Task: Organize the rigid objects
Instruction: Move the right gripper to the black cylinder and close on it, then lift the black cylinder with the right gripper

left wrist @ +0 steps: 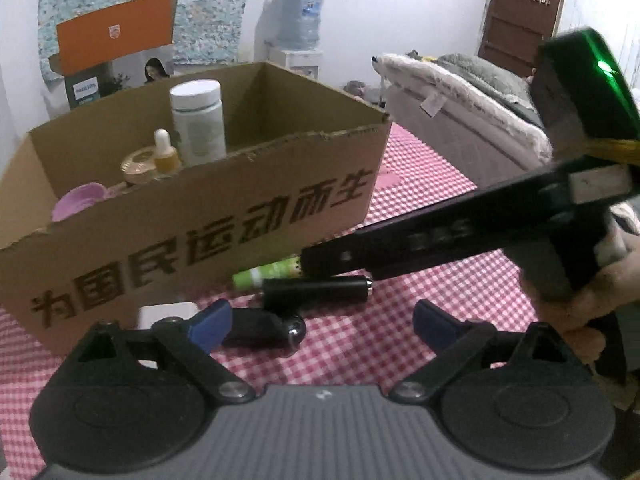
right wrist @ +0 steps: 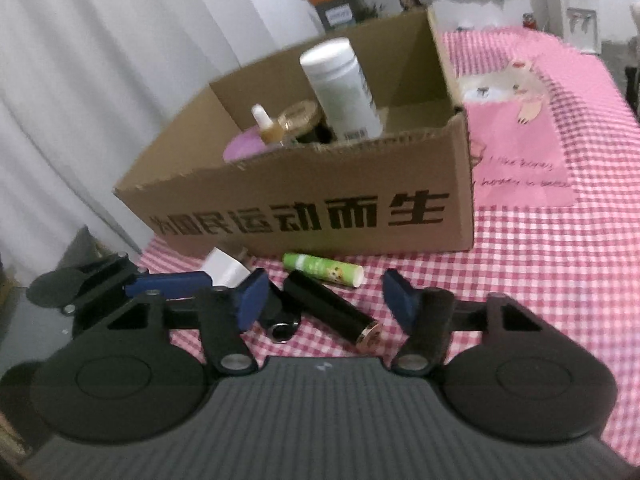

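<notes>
A cardboard box (left wrist: 208, 216) with dark printed characters stands on the pink checked cloth; it also shows in the right wrist view (right wrist: 320, 208). Inside are a white bottle (left wrist: 197, 122), a dropper bottle (left wrist: 165, 154), a gold-lidded jar (left wrist: 138, 166) and a purple item (left wrist: 78, 200). In front of the box lie a green tube (right wrist: 322, 274), a black cylinder (right wrist: 332, 312), a black roller-tipped item (left wrist: 264, 330) and a white plug (right wrist: 226, 270). My left gripper (left wrist: 322, 326) is open above these. My right gripper (right wrist: 324, 300) is open around the black cylinder, not touching it.
The right gripper's body (left wrist: 460, 236) crosses the left wrist view from the right. A bed with grey bedding (left wrist: 460, 92) and a water dispenser (left wrist: 300, 20) stand behind. A white curtain (right wrist: 80, 80) hangs left. A pink printed panel (right wrist: 516, 152) lies right of the box.
</notes>
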`<state>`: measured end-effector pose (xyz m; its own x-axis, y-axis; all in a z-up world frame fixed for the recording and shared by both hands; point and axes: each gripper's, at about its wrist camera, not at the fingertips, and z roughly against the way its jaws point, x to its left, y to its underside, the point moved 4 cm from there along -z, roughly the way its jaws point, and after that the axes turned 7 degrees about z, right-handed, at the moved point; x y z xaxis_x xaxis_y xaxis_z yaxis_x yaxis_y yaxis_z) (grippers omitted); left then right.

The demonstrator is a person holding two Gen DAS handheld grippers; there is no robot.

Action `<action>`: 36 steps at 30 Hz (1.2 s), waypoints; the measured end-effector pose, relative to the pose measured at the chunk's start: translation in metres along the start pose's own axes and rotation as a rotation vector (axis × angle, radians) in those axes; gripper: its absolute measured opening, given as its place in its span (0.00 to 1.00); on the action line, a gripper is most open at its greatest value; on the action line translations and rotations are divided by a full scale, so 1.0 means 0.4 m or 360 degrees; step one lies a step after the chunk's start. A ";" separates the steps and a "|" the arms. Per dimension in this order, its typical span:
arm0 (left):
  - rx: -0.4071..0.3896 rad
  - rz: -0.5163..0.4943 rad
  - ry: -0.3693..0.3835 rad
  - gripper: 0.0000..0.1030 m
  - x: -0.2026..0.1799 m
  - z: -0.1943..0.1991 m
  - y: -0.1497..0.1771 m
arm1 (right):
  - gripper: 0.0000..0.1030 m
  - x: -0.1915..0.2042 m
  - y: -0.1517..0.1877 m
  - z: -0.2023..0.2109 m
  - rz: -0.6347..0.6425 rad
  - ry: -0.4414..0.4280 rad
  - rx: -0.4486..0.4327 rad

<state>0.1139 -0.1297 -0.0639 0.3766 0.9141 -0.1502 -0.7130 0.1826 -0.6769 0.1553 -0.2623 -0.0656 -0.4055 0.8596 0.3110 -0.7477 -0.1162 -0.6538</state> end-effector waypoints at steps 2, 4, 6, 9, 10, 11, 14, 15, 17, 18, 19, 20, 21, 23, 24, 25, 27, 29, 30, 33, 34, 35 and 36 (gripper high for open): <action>0.0022 0.0004 0.0011 0.81 -0.004 -0.021 0.003 | 0.47 -0.006 -0.003 -0.035 0.0006 -0.0013 0.0053; 0.0052 0.0020 0.0021 0.76 -0.004 -0.038 0.007 | 0.41 -0.012 -0.004 -0.065 0.0004 -0.0026 0.0098; 0.0079 0.0034 0.0042 0.69 -0.002 -0.048 0.011 | 0.36 -0.014 0.002 -0.082 -0.0018 -0.0060 0.0137; 0.0090 0.0009 0.0054 0.67 -0.004 -0.052 0.022 | 0.32 -0.011 0.016 -0.085 -0.0058 -0.0095 0.0146; 0.0093 -0.0002 0.0052 0.65 -0.006 -0.051 0.024 | 0.29 -0.009 0.021 -0.082 -0.0072 -0.0099 0.0145; 0.0093 -0.0011 0.0053 0.63 -0.008 -0.049 0.025 | 0.27 -0.008 0.028 -0.079 -0.0097 -0.0110 0.0147; 0.0100 -0.0020 0.0073 0.59 -0.011 -0.040 0.030 | 0.21 -0.009 0.049 -0.073 -0.0183 -0.0159 0.0159; 0.0105 -0.0021 0.0081 0.58 -0.012 -0.038 0.032 | 0.21 -0.008 0.058 -0.070 -0.0209 -0.0173 0.0162; 0.0114 -0.0031 0.0088 0.58 -0.015 -0.032 0.038 | 0.20 -0.004 0.074 -0.063 -0.0251 -0.0193 0.0162; 0.0120 -0.0041 0.0093 0.58 -0.017 -0.029 0.042 | 0.20 0.000 0.082 -0.060 -0.0270 -0.0202 0.0162; 0.0128 -0.0047 0.0099 0.57 -0.020 -0.027 0.045 | 0.20 0.003 0.089 -0.057 -0.0289 -0.0211 0.0162; 0.0134 -0.0049 0.0108 0.56 -0.023 -0.025 0.046 | 0.20 0.006 0.097 -0.055 -0.0306 -0.0220 0.0162; 0.0145 -0.0050 0.0119 0.56 -0.025 -0.021 0.052 | 0.20 0.009 0.104 -0.052 -0.0324 -0.0227 0.0163; 0.0153 -0.0058 0.0122 0.56 -0.029 -0.015 0.062 | 0.20 0.017 0.118 -0.044 -0.0350 -0.0236 0.0165; 0.0156 -0.0069 0.0119 0.56 -0.032 -0.010 0.069 | 0.20 0.019 0.126 -0.039 -0.0361 -0.0240 0.0166; 0.0158 -0.0077 0.0116 0.55 -0.033 -0.006 0.076 | 0.20 0.024 0.132 -0.037 -0.0372 -0.0244 0.0169; 0.0164 -0.0093 0.0114 0.55 -0.039 0.003 0.087 | 0.20 0.032 0.144 -0.032 -0.0398 -0.0253 0.0174; 0.0166 -0.0109 0.0102 0.54 -0.043 0.005 0.094 | 0.20 0.037 0.155 -0.025 -0.0417 -0.0261 0.0177; 0.0165 -0.0122 0.0090 0.54 -0.046 0.007 0.096 | 0.20 0.040 0.159 -0.024 -0.0424 -0.0264 0.0179; 0.0178 -0.0119 0.0066 0.49 -0.047 0.007 0.094 | 0.20 0.048 0.164 -0.025 -0.0438 -0.0264 0.0187; 0.0190 -0.0104 0.0071 0.47 -0.045 0.009 0.092 | 0.20 0.049 0.164 -0.026 -0.0439 -0.0262 0.0189; 0.0198 -0.0083 0.0083 0.47 -0.041 0.012 0.092 | 0.20 0.048 0.164 -0.026 -0.0446 -0.0262 0.0190; 0.0204 -0.0059 0.0102 0.47 -0.038 0.017 0.092 | 0.20 0.048 0.163 -0.028 -0.0454 -0.0262 0.0192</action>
<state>0.0779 -0.1343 -0.0817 0.4384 0.8816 -0.1751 -0.7659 0.2644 -0.5861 0.1048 -0.2478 -0.1101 -0.2436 0.7752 0.5829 -0.8958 0.0506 -0.4416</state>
